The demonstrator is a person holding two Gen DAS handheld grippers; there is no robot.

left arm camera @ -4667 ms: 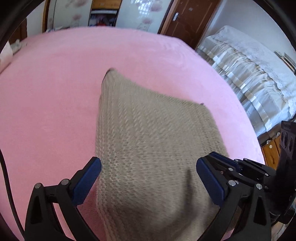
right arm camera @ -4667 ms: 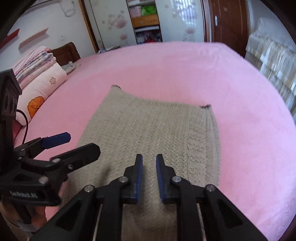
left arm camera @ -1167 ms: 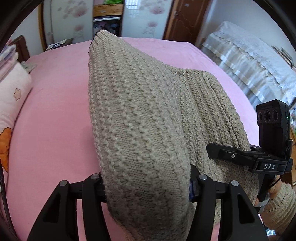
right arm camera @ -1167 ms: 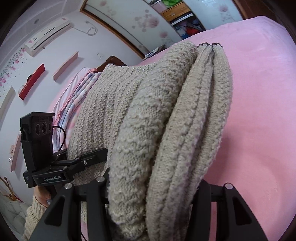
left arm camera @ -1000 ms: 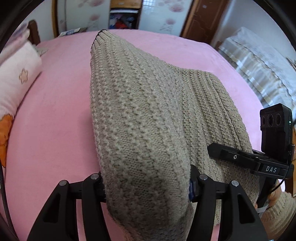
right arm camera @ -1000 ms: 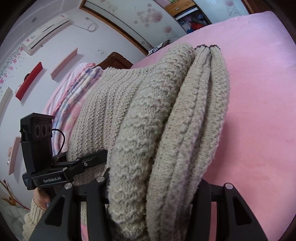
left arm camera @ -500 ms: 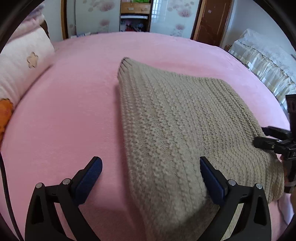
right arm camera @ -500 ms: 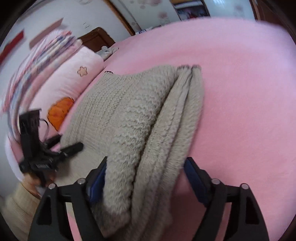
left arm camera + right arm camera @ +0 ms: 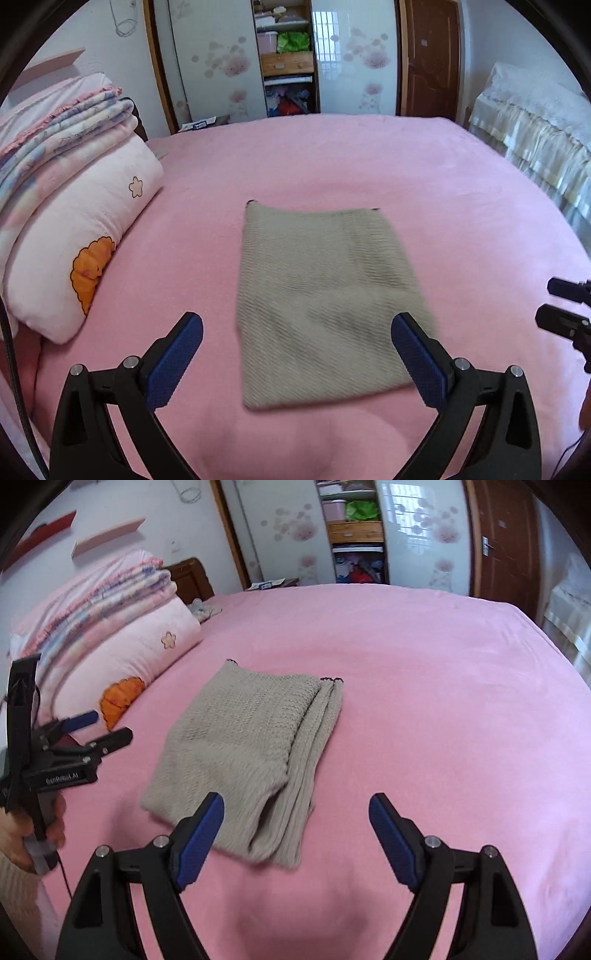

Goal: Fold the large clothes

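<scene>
Lying: sweater (image 9: 321, 295), folded, mid-bed (image 9: 461, 177), nearer the near edge.
Right view only: stacked layers along the sweater's right side; a hand (image 9: 22, 827) holding the left gripper (image 9: 295, 354).
Look: beige knit, rectangular, flat.
Jaws: both released, left gripper and right gripper (image 9: 295, 834) spread wide, nothing between.
Unclear: sweater's near edge blurred; pillow (image 9: 74, 236) cut off at left.

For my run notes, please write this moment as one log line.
step: fold finished | sweater: folded, flat on pink bed | left gripper: open, empty | right gripper: open, empty
</scene>
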